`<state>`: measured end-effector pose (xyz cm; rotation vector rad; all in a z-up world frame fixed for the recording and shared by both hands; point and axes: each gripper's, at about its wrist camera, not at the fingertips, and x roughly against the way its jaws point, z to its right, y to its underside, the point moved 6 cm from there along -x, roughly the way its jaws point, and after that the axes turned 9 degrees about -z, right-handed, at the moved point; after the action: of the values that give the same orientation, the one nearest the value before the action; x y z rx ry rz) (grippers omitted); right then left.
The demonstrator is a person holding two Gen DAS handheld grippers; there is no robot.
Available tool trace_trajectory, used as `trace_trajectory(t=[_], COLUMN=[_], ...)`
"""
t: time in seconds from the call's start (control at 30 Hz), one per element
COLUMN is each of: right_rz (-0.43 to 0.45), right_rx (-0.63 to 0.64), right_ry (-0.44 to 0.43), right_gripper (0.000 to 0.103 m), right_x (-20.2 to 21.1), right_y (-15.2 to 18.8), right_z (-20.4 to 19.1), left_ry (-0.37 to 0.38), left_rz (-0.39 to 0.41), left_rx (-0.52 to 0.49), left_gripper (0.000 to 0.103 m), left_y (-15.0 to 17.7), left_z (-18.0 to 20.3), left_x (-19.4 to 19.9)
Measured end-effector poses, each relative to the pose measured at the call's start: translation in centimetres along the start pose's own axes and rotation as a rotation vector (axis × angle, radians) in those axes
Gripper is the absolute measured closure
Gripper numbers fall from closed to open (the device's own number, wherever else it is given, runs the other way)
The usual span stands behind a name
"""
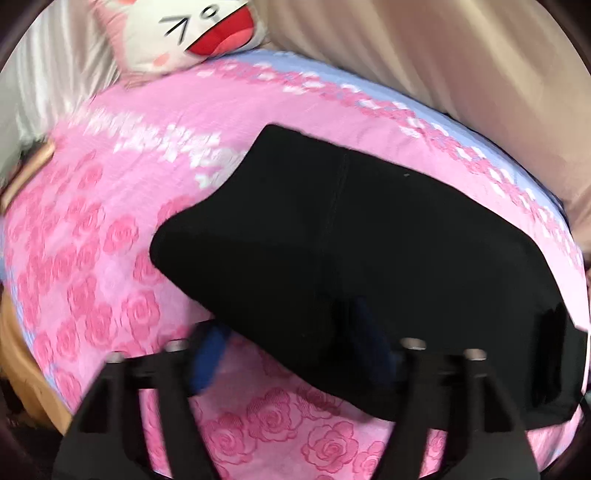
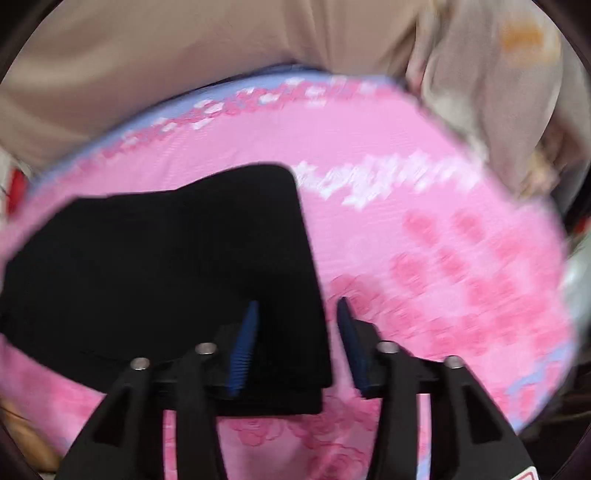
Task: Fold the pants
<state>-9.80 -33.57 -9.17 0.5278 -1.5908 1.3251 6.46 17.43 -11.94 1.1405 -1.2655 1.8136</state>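
Since the pink rose-print bed (image 1: 92,236) is soft and slack under everything, your black pants (image 1: 369,240), lying on it as a folded stack, could drag or bunch if you pull sideways. Your left hand-held gripper (image 1: 295,362) sits spread at the near edge with one finger seemingly under the cloth, while your right hand-held gripper (image 2: 297,343) straddles the stack's corner, spread and pinching nothing, so closing carelessly may catch only the top layer.

Home bedroom, pink rose bedspread (image 1: 92,258), plush toy (image 1: 177,33), beige curtain (image 1: 443,55)
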Motion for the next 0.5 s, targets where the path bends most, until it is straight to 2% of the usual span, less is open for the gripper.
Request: trace_trajectory(t=[0.03,0.07,0.1,0.13,0.23,0.27,0.37,0.43,0.5], right_rz=[0.072,0.125,0.171,0.195,0.162,0.136,0.103,0.081,0.067], right_rx=[0.028,0.050,0.084,0.134,0.320,0.373,0.485,0.509,0.499], right_ry=[0.068,0.070,0.033,-0.026,-0.243,-0.286,-0.270,-0.242,-0.250], right_gripper=[0.049,0.037,0.028,0.027,0.028,0.030,0.032,0.032,0.033], right_x=[1.9,3.3,4.6,5.4,5.1,4.4,2.2,0.5,-0.2], right_y=[-0.3,-0.4,-0.5,-0.5,0.5,0.9,1.5,1.5,1.5], right_z=[-1.0,-2.1,-3.7,-5.6,-14.4,-16.8,-21.3,-22.5,-22.6], left_ry=[0.011,0.020,0.012,-0.006,-0.047,-0.044,-0.044,-0.048,-0.050], left_rz=[-0.008,-0.013,-0.015,-0.004,0.016,0.018,0.021,0.028,0.033], left_rx=[0.019,0.039,0.053,0.072,0.073,0.061,0.028,0.007,0.001], left_gripper=[0.030,0.025,0.020,0.020,0.019,0.019,0.015,0.014,0.013], left_y=[0.0,-0.2,-0.3,-0.5,-0.6,-0.6,-0.3,-0.3,-0.3], left_z=[-0.2,-0.7,-1.1,-1.6,-2.0,-1.8,-1.3,-1.1,-1.4], left_x=[0.0,0.0,0.1,0.2,0.7,0.8,1.2,1.4,1.7])
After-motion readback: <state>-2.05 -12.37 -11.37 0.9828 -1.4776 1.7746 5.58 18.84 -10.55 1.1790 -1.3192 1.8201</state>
